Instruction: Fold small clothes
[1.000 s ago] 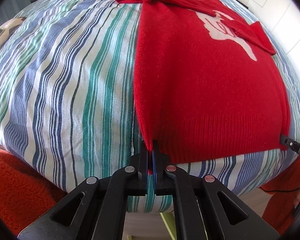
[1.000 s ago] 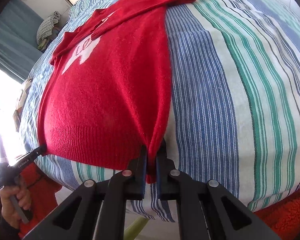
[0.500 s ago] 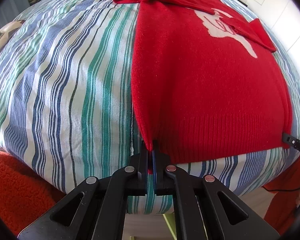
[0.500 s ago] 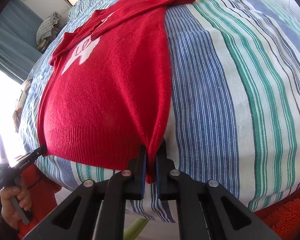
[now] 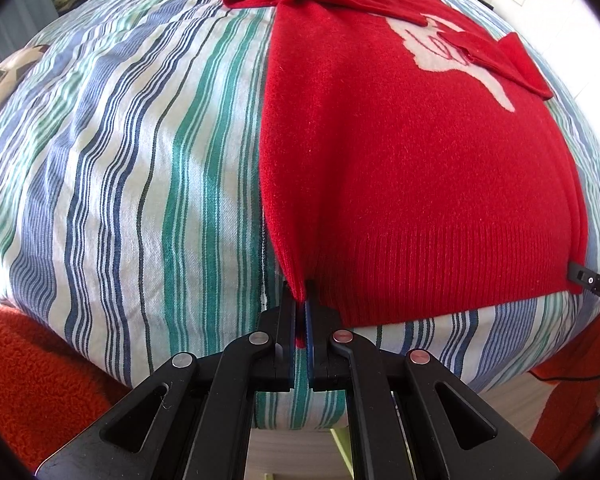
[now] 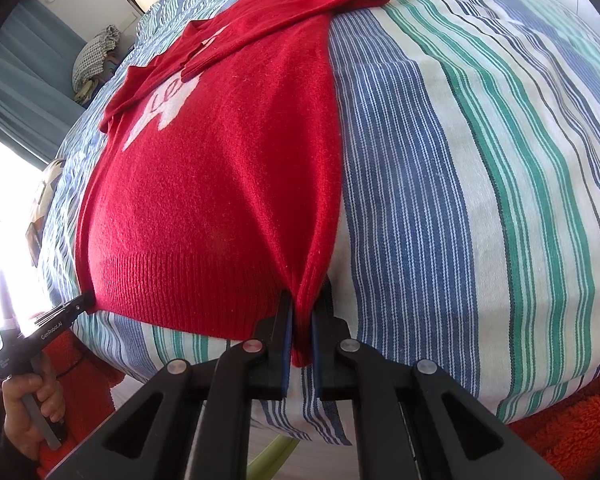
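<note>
Left wrist view first: my left gripper (image 5: 302,307) has its jaws clamped on the left hem corner of the red sweater (image 5: 412,168), a tuft of knit showing between the pads. On the right wrist view my right gripper (image 6: 303,320) pinches the opposite hem corner the same way, the fabric pulled into a small peak where it enters the jaws. The ribbed hem runs between the two grips along the near edge of the bed. From there the sweater lies flat on the striped bedsheet (image 5: 140,168), its sleeves folded in over the white chest design (image 5: 456,56) toward the far edge. I can see a hand (image 6: 30,412) holding the left gripper's handle, and orange fleece (image 5: 32,376) below the near edge.
</note>
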`<state>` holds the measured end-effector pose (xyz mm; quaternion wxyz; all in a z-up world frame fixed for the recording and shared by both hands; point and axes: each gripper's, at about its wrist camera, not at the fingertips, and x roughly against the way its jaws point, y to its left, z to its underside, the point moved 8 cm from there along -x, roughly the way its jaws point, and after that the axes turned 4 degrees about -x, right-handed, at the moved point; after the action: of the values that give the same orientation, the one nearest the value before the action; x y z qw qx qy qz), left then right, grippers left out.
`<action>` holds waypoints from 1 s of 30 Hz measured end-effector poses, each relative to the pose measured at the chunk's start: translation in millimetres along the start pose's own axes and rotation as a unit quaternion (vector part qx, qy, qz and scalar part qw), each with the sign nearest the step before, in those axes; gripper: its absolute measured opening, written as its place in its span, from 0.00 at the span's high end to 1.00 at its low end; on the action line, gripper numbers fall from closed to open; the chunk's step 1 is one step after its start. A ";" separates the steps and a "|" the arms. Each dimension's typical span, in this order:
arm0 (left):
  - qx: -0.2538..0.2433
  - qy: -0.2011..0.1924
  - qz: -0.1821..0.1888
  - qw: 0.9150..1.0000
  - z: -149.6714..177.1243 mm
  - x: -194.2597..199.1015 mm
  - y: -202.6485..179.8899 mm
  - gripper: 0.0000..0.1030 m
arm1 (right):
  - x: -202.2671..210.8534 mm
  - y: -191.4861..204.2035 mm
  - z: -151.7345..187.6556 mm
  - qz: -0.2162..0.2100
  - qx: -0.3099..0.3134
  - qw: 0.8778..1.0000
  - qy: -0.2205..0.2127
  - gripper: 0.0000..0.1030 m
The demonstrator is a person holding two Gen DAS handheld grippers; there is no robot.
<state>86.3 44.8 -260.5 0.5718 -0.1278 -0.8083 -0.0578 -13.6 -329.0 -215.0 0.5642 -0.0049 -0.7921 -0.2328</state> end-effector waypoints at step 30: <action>0.003 0.004 0.001 1.000 2.0 3.8 3.3 0.95 | 5.8 -3.4 5.8 -0.016 -0.021 1.000 0.010 0.93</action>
<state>84.3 48.9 -257.7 0.5754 -0.1267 -0.8061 -0.0553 -21.7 -331.3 -212.6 0.5682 -0.0021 -0.7813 -0.2581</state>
